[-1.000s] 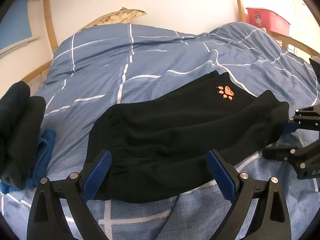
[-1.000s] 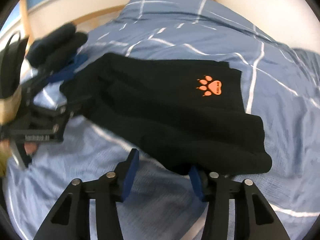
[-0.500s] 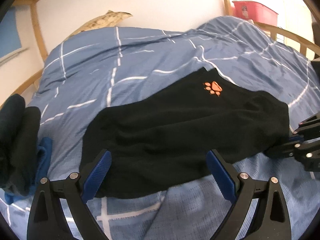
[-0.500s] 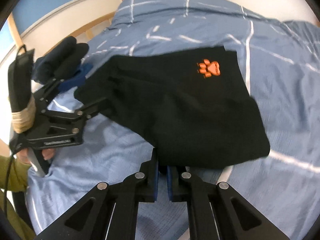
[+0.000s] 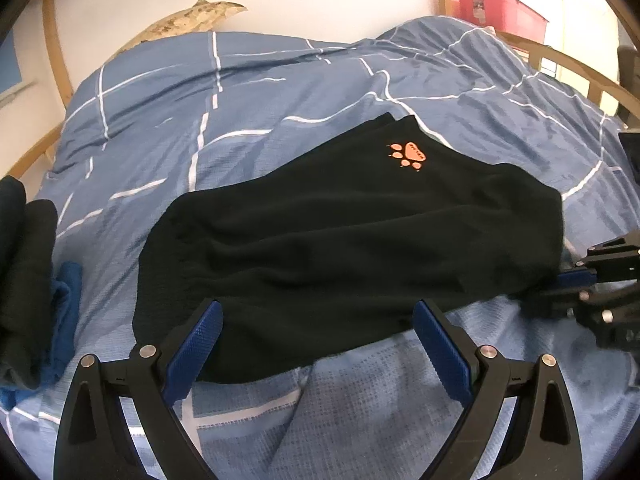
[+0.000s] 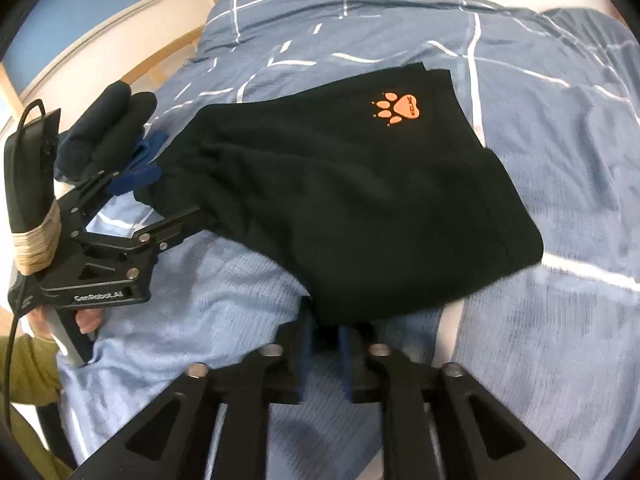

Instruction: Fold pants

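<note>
Folded black pants (image 5: 340, 248) with an orange paw print (image 5: 408, 156) lie on the blue checked duvet (image 5: 248, 100). My left gripper (image 5: 320, 324) stands wide open, its blue fingers (image 5: 196, 340) either side of the pants' near edge without pressing it. The right wrist view shows the same left gripper (image 6: 178, 192) straddling the gathered waist end. My right gripper (image 6: 326, 340) sits at the other end of the pants (image 6: 360, 200). Its jaws are opening, with a narrow gap between the pads and the hem just at their tips. In the left wrist view the right gripper (image 5: 576, 284) is at the right edge.
A pile of dark clothes on a blue cloth (image 5: 28, 280) lies at the left of the bed. A pillow (image 5: 192, 20) is at the head, and a red bin (image 5: 496, 8) stands beyond the wooden bed frame (image 5: 580, 72). A hand in an olive sleeve (image 6: 24, 364) holds the left gripper.
The right gripper closed on the pants' hem, and its pads have now parted a little. The pants lie flatter and more spread out. The left gripper stayed open in place.
</note>
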A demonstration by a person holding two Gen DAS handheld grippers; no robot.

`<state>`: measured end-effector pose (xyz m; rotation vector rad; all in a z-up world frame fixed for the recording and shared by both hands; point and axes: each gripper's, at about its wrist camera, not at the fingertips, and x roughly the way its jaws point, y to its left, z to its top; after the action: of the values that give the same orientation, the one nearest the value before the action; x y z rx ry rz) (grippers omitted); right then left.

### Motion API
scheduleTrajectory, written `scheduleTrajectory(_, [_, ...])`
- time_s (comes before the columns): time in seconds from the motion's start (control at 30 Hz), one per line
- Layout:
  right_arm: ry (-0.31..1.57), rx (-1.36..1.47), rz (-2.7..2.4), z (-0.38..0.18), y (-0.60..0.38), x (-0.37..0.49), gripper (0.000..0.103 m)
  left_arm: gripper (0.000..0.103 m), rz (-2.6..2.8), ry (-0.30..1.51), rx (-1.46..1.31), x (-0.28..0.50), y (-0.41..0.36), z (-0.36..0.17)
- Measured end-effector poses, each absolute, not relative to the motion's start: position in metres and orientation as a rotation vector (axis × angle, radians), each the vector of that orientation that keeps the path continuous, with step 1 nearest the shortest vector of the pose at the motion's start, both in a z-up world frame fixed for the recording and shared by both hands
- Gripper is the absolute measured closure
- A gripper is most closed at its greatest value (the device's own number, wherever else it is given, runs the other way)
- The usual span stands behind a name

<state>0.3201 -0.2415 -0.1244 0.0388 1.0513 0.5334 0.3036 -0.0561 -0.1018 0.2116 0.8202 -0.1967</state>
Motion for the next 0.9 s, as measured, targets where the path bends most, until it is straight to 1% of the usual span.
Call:
scheduleTrajectory(0.03, [1.053, 0.038, 0.508, -0.120, -0.241, 0.315, 0.075, 0.006, -0.204, 0.818, 0.206, 0.302, -0.055, -0.099])
scheduleTrajectory(0.1, [1.042, 0.013, 0.477, -0.113, -0.239, 0.305, 0.073, 0.006, -0.214, 0.800, 0.201, 0.298, -0.054, -0.092])
scheduleTrajectory(0.2, [0.928, -0.050, 0.392, -0.087, -0.234, 0.287, 0.073, 0.006, -0.206, 0.749, 0.206, 0.291, -0.051, -0.078])
scheduleTrajectory(0.23, [0.895, -0.058, 0.358, -0.079, -0.234, 0.286, 0.072, 0.006, -0.194, 0.734, 0.210, 0.290, -0.049, -0.074])
scheduleTrajectory(0.27, [0.874, -0.059, 0.330, -0.073, -0.234, 0.288, 0.068, 0.006, -0.180, 0.720, 0.212, 0.290, -0.046, -0.069])
scheduleTrajectory(0.3, [0.845, -0.053, 0.301, -0.063, -0.235, 0.292, 0.065, 0.006, -0.160, 0.712, 0.211, 0.291, -0.042, -0.065])
scheduleTrajectory(0.4, [0.792, -0.050, 0.240, -0.045, -0.235, 0.310, 0.063, 0.006, -0.101, 0.718, 0.177, 0.299, -0.025, -0.050])
scheduleTrajectory(0.47, [0.795, -0.010, 0.208, -0.036, -0.238, 0.334, 0.060, 0.006, -0.067, 0.719, 0.161, 0.306, -0.013, -0.040])
scheduleTrajectory(0.57, [0.809, 0.032, 0.176, -0.027, -0.239, 0.375, 0.060, 0.006, 0.017, 0.742, 0.182, 0.327, 0.008, -0.030])
scheduleTrajectory(0.67, [0.830, 0.043, 0.138, -0.025, -0.234, 0.414, 0.060, 0.006, 0.003, 0.801, 0.225, 0.350, 0.020, -0.032])
scheduleTrajectory(0.77, [0.862, 0.078, 0.102, -0.027, -0.226, 0.449, 0.060, 0.009, -0.058, 0.952, 0.278, 0.381, 0.029, -0.036])
scheduleTrajectory(0.83, [0.908, 0.133, 0.094, -0.030, -0.222, 0.470, 0.060, 0.013, -0.101, 1.039, 0.331, 0.400, 0.032, -0.035])
scheduleTrajectory(0.9, [0.962, 0.180, 0.085, -0.034, -0.218, 0.487, 0.060, 0.014, -0.140, 1.127, 0.350, 0.420, 0.036, -0.035])
